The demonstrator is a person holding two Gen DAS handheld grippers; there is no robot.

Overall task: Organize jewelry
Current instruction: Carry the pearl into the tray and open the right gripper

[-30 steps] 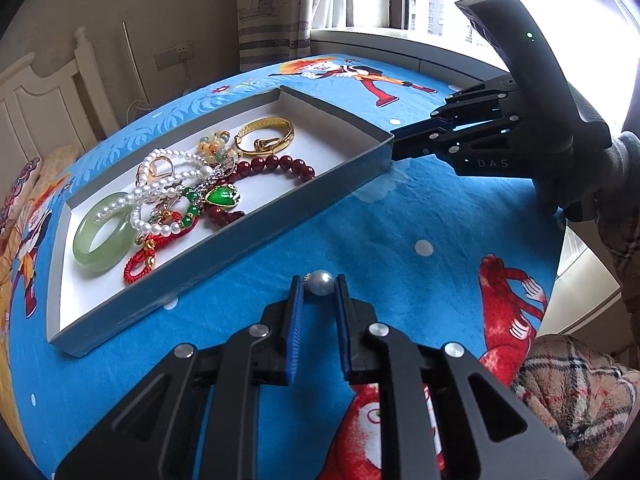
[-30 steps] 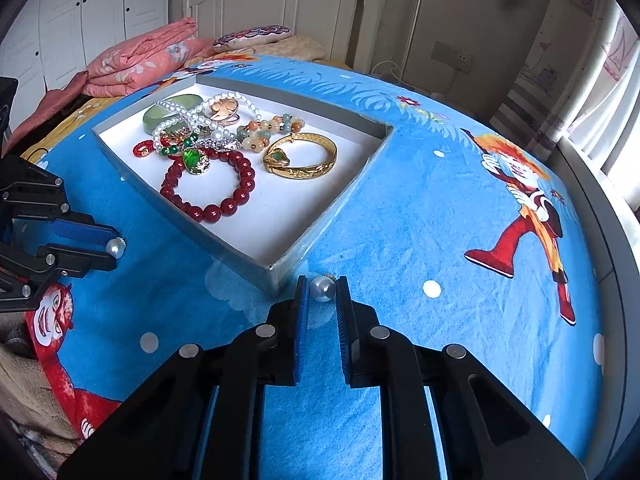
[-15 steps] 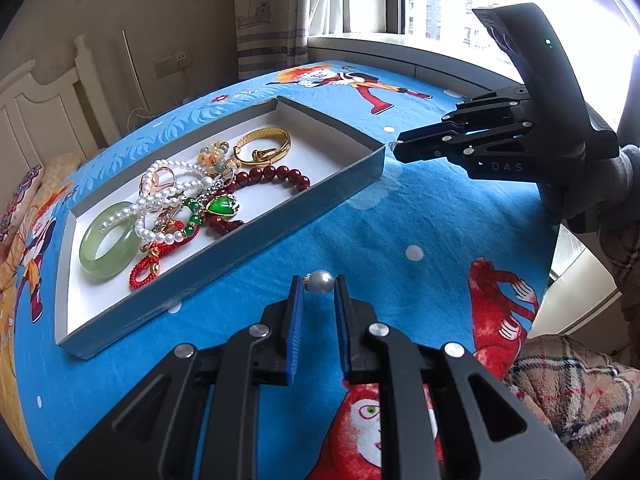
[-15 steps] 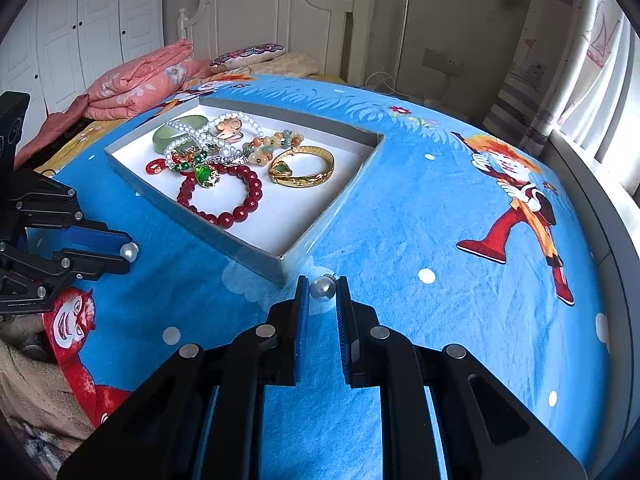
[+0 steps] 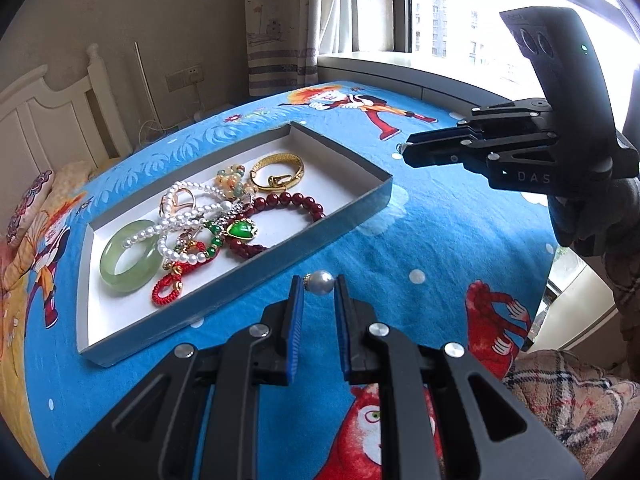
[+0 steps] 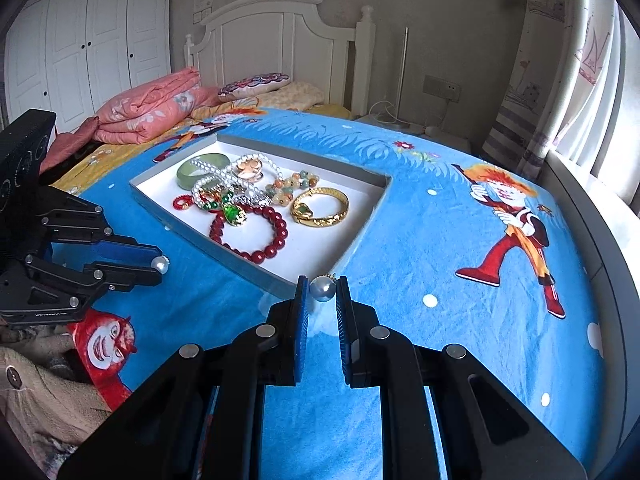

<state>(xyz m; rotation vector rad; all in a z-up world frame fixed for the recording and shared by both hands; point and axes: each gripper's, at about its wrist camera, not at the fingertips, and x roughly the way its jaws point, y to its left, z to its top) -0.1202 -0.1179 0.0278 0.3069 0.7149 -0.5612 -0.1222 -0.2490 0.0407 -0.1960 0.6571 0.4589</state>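
my left gripper (image 5: 319, 282) pinches a pearl (image 5: 322, 282) at its tips; my right gripper (image 6: 322, 287) pinches another pearl (image 6: 323, 288), maybe an earring, detail too small. both hang over the blue sheet (image 6: 420, 248), near the tray (image 5: 362, 204). in the tray: red beads (image 6: 256, 236), gold bangle (image 6: 320, 208), jade bangle (image 5: 128, 256), white pearls (image 5: 188, 208).

We cannot resolve the tangled pendants (image 5: 192, 240) beneath the pearl strand (image 5: 176, 220); the tray wall (image 5: 248, 276) hides part of the red bracelet (image 5: 296, 204).
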